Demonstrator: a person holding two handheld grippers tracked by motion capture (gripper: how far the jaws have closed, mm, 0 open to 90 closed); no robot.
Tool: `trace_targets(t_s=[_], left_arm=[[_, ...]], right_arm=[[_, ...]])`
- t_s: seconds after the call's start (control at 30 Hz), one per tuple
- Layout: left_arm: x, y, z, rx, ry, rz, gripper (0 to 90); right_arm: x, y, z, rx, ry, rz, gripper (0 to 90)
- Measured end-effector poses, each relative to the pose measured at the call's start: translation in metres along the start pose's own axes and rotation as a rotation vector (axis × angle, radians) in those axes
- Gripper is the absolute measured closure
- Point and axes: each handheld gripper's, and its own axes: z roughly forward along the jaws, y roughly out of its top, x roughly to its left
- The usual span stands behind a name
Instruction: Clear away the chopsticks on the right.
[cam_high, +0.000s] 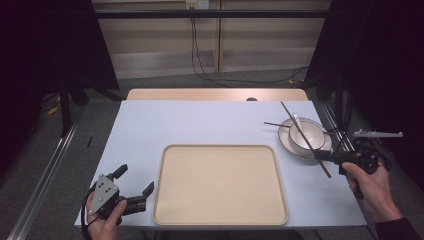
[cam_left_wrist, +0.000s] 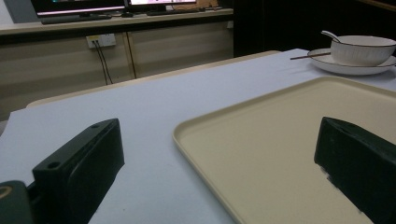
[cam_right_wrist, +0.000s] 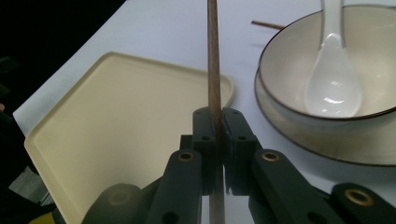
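At the right edge of the high view, the right tool (cam_high: 324, 156) is clamped on a brown chopstick (cam_high: 306, 140), which slants from the lower right up toward the upper middle of that side, crossing over the bowl (cam_high: 309, 136). In the right gripper view the two black jaws press together with the chopstick (cam_right_wrist: 214, 70) pinched between them, its shaft rising straight to the top of the frame. The bowl (cam_right_wrist: 299, 60) sits on a plate (cam_right_wrist: 327, 147) at the right of that view, with a white spoon (cam_right_wrist: 332, 79) lying inside it. A second chopstick (cam_high: 276, 124) rests across the plate's (cam_high: 286, 145) left rim in the high view, pointing left over the desk (cam_high: 200, 122). The cream tray (cam_high: 220, 185) lies in the lower middle of the high view, bare, just left of the plate. The left tool (cam_high: 135, 185) sits at the lower left corner, held by a hand (cam_high: 105, 220), its jaws wide apart and just beside the tray's left edge. In the left gripper view those jaws stand far apart at the bottom corners, the right one over the tray (cam_left_wrist: 280, 154).
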Motion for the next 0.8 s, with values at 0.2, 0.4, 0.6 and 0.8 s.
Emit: trace_targets(t_s=[0.2,0.4,0.6,0.8], left_arm=[[0.0,0.0,0.0,-0.006,-0.003,-0.003,1.3],[0.0,0.0,0.0,-0.005,-0.001,-0.001,1.3],[-0.001,0.0,0.002,-0.01,-0.003,-0.012,1.3],[0.0,0.0,0.001,-0.003,0.002,-0.002,1.3]], right_arm=[[0.023,-0.015,0.012,-0.012,0.039,0.025,85.0],[0.044,-0.03,0.029,0.0,0.087,0.063,85.0],[0.062,-0.049,0.056,0.05,0.066,0.055,85.0],[0.074,-0.059,0.077,0.091,0.065,0.102,85.0]])
